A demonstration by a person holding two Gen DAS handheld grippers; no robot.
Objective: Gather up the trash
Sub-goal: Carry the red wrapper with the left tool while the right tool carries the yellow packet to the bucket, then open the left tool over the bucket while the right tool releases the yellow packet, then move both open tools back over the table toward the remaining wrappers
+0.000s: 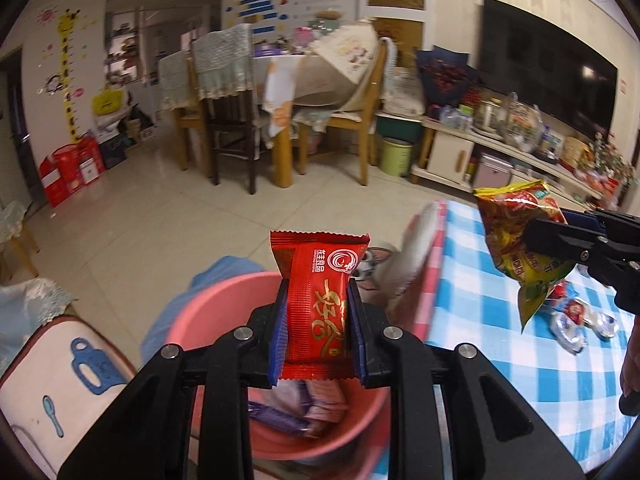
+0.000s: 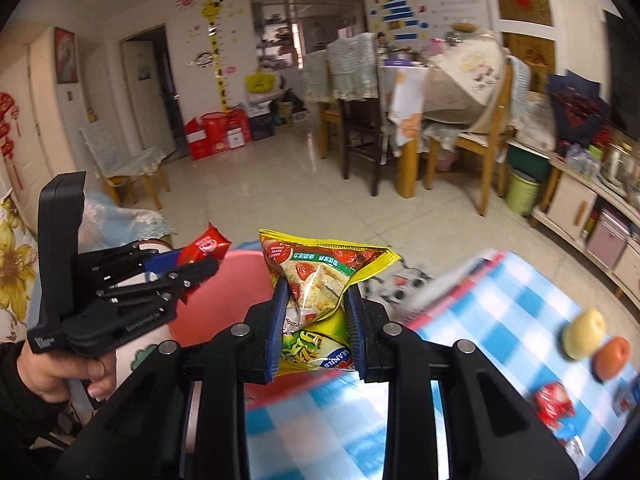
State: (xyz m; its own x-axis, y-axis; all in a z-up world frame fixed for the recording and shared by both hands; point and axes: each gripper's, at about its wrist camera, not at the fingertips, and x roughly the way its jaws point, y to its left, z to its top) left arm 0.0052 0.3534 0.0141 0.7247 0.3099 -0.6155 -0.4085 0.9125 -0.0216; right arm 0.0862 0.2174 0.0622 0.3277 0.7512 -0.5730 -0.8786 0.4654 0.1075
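My left gripper pinched a red snack wrapper upright, directly above the pink basin. My right gripper clamped a crumpled yellow noodle packet over the checked tablecloth, the basin just ahead-left of its fingers.

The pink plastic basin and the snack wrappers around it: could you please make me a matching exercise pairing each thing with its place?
Things:
1. red foil snack wrapper
2. yellow crinkled snack bag
3. pink plastic basin
4. orange round fruit

Places:
A. on the blue checked tablecloth
B. in the right gripper
C. below the left gripper
D. in the left gripper

Pairs: 1-D, 2-B, 3-C, 4-A
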